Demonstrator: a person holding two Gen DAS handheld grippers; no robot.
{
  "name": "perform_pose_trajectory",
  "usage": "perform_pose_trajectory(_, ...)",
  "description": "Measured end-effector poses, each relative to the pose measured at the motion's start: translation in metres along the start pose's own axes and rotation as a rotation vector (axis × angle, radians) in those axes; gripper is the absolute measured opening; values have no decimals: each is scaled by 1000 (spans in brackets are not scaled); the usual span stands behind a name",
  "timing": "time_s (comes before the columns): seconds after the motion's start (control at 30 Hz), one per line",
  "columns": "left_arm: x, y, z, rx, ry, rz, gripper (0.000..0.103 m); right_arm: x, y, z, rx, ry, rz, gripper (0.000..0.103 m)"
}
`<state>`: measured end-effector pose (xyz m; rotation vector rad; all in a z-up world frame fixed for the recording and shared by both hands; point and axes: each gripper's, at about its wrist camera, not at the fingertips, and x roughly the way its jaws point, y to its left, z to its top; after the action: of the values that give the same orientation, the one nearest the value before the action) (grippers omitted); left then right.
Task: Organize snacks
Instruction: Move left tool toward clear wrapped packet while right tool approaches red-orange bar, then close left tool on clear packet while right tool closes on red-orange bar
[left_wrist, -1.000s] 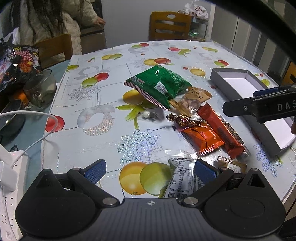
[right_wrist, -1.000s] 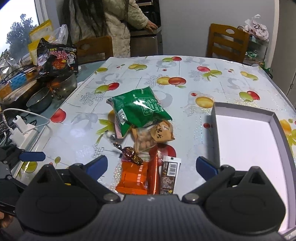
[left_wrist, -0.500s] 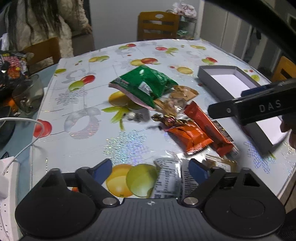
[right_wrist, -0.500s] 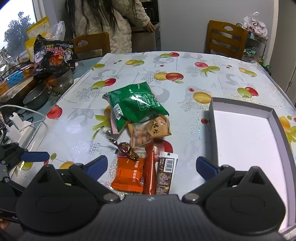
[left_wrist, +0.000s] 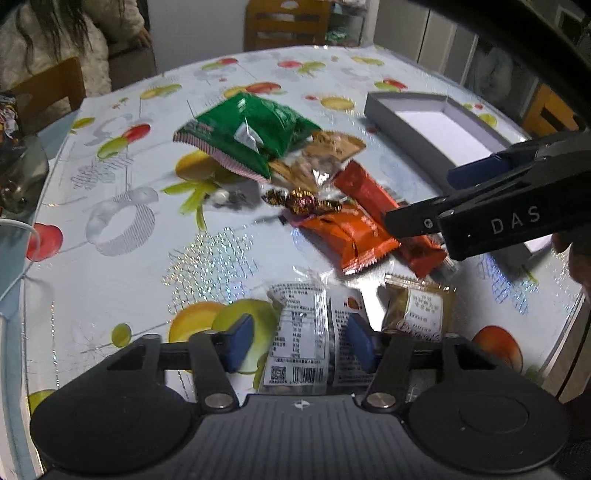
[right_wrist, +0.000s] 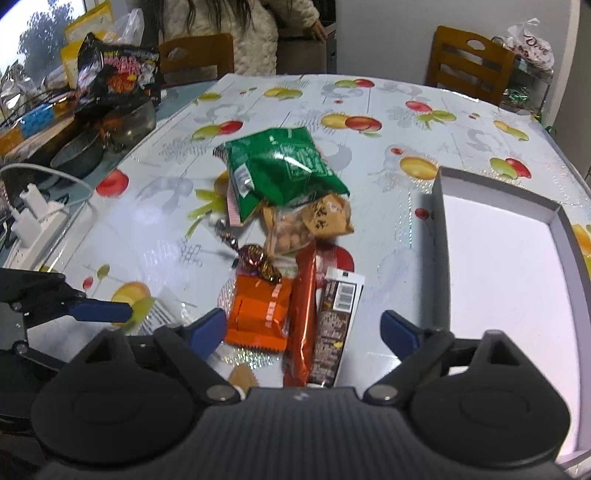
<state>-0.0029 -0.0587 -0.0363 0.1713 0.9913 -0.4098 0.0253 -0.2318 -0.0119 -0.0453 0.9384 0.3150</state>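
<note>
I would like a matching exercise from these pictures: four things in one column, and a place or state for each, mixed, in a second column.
1. green crinkled snack bag
2. grey shallow cardboard box
3. clear packet with printed white label
4. orange flat foil packet

a. empty inside
b. between the left claw's blue pads
c. farthest snack of the pile
d. beside the long red bar

Pairs: 1-c, 2-a, 3-b, 4-d

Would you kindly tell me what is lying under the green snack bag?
The green snack bag overlaps the top of a clear peanut packet; whatever else lies beneath it is covered.
</note>
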Motion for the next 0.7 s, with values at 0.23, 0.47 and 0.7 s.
perform_pose_trajectory(0.23, 7, -4, 3, 7, -2, -36, 49, 12, -5, -2, 2, 37, 6, 72)
perform_pose_trajectory(0.47, 9, -3, 5, -1, -9, -41, 43, 20, -6, 0, -14, 39, 35, 51)
perform_pose_trajectory(0.7, 8, -4, 6, 9, -6, -47, 40, 34, 2, 3, -72, 51, 32, 39)
